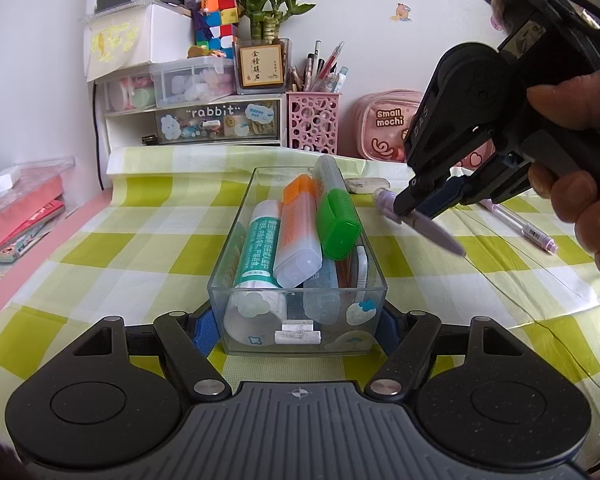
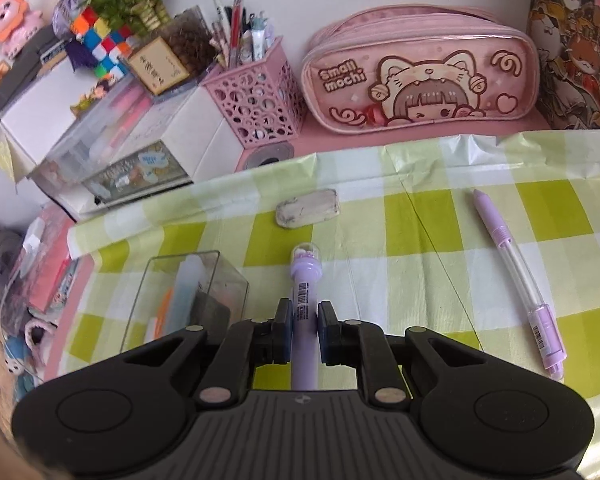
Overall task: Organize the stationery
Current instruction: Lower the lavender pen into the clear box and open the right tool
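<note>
A clear plastic box (image 1: 236, 248) stands on the green checked cloth. My left gripper (image 1: 298, 332) is shut on its near end, one finger on each side. Inside lie an orange highlighter (image 1: 296, 232), a green-capped marker (image 1: 338, 220) and a teal glue stick (image 1: 260, 248). My right gripper (image 2: 304, 320) is shut on a purple pen (image 2: 305, 280) with a clear domed top. In the left wrist view that right gripper (image 1: 420, 204) holds the purple pen (image 1: 440, 236) tilted above the cloth, just right of the box. The box (image 2: 224, 280) appears left of the pen in the right wrist view.
A second purple pen (image 2: 516, 276) lies on the cloth to the right, and a worn eraser (image 2: 308, 208) lies farther back. Against the wall stand a pink pen holder (image 2: 256, 100), a pink pencil case (image 2: 420, 72) and a drawer organiser (image 1: 220, 120).
</note>
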